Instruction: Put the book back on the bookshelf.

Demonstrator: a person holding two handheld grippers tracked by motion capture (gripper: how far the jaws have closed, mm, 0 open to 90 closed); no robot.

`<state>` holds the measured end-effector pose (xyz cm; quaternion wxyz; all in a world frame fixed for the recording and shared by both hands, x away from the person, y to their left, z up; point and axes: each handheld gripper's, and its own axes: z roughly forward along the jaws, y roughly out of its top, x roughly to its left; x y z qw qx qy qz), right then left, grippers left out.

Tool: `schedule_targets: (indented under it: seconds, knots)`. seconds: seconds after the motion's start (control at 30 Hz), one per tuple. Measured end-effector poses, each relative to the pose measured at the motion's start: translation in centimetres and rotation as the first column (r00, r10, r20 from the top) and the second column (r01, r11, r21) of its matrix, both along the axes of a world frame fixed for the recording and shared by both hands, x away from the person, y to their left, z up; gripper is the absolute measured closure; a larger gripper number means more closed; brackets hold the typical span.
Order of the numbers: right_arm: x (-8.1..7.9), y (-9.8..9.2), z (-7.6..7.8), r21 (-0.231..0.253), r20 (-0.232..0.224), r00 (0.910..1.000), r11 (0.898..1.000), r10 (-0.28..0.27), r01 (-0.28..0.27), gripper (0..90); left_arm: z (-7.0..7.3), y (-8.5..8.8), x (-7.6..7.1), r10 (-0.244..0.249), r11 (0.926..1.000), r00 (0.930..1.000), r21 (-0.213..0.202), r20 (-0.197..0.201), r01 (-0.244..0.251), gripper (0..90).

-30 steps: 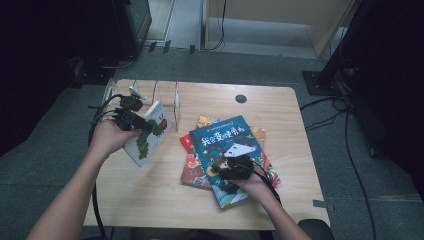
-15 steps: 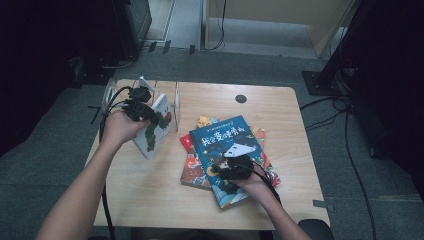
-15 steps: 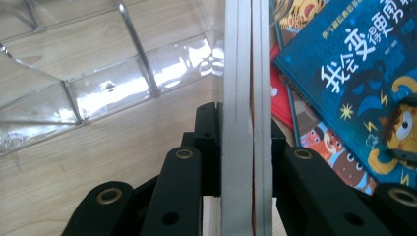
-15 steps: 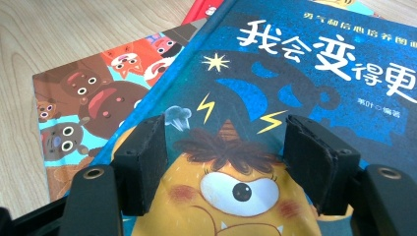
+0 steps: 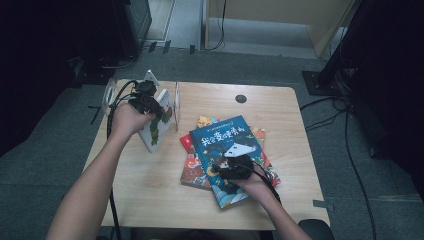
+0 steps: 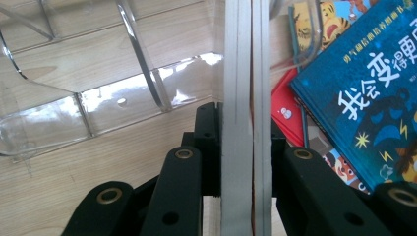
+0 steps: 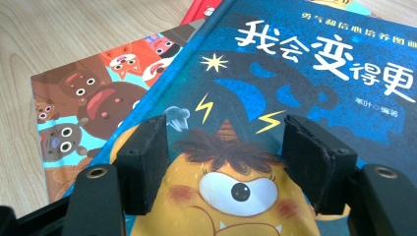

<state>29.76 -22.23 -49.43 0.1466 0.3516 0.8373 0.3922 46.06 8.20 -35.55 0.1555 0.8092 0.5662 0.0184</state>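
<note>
Since a second ago I have carried the thin white hardcover book with green leaf art [image 5: 157,122] up and toward the far left corner, so it now stands tilted on edge beside the clear plastic book rack [image 5: 176,102]. My left gripper [image 5: 145,100] is clamped tight on it: in the left gripper view the pale, smooth board edges [image 6: 244,123] run straight up between my two black jaws, which press both sides. The rack's glossy curved dividers [image 6: 142,64] lie just beyond, on the light wooden table [image 5: 150,190]. My right gripper [image 5: 235,167] has not shifted; its jaws stand wide apart, holding nothing, resting over the blue glossy picture book with a yellow one-eyed monster [image 7: 305,98]. That book tops a loose pile, over a flat cartoon-animal book [image 7: 83,98] and a red one [image 6: 285,118].
</note>
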Motion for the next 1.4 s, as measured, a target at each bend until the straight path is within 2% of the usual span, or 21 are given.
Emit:
schedule_targets:
  seconds: [0.07,0.17,0.3,0.37,0.5,0.63,0.93,1.23,1.4]
  knots:
    - [0.0,0.0,0.0,0.001,0.002,1.0000,1.000,-0.003,0.003,35.5,-0.1,0.0,0.2,0.008,1.0000,0.9999,-0.002,0.007,-0.008,78.0]
    - [0.0,0.0,0.0,0.000,0.002,1.0000,1.000,-0.003,0.003,35.5,-0.2,0.0,0.5,0.021,0.9997,0.9998,-0.015,-0.003,-0.021,78.0]
    - [0.0,0.0,0.0,0.001,0.001,1.0000,1.000,-0.003,0.003,35.6,-0.1,-0.4,0.9,0.028,0.9996,0.9996,-0.007,-0.005,-0.028,77.9]
    - [0.0,0.0,0.0,0.001,0.001,1.0000,1.000,-0.003,0.003,35.6,0.0,-0.6,1.2,0.026,0.9997,0.9997,-0.003,-0.002,-0.026,78.0]
    - [0.0,0.0,0.0,0.000,0.002,1.0000,1.000,-0.003,0.003,35.6,0.0,-1.4,1.7,0.033,0.9989,0.9994,0.032,0.004,-0.033,78.0]
    - [0.0,0.0,0.0,0.001,0.002,1.0000,1.000,-0.003,0.003,35.6,-0.4,-2.0,2.1,0.040,0.9985,0.9992,0.040,-0.009,-0.039,78.0]
    - [0.0,0.0,0.0,0.001,0.001,1.0000,1.000,-0.004,0.004,35.9,-0.5,-1.9,3.5,0.082,0.9963,0.9966,0.027,-0.005,-0.082,77.9]
    - [0.0,0.0,0.0,0.000,0.005,1.0000,1.000,-0.007,0.007,36.8,-0.6,-2.3,4.5,0.083,0.9955,0.9965,0.044,-0.006,-0.083,77.9]
    - [0.0,0.0,0.0,0.000,0.005,1.0000,1.000,-0.008,0.008,36.8,-0.7,-2.1,5.0,0.100,0.9946,0.9949,0.027,-0.010,-0.100,77.9]
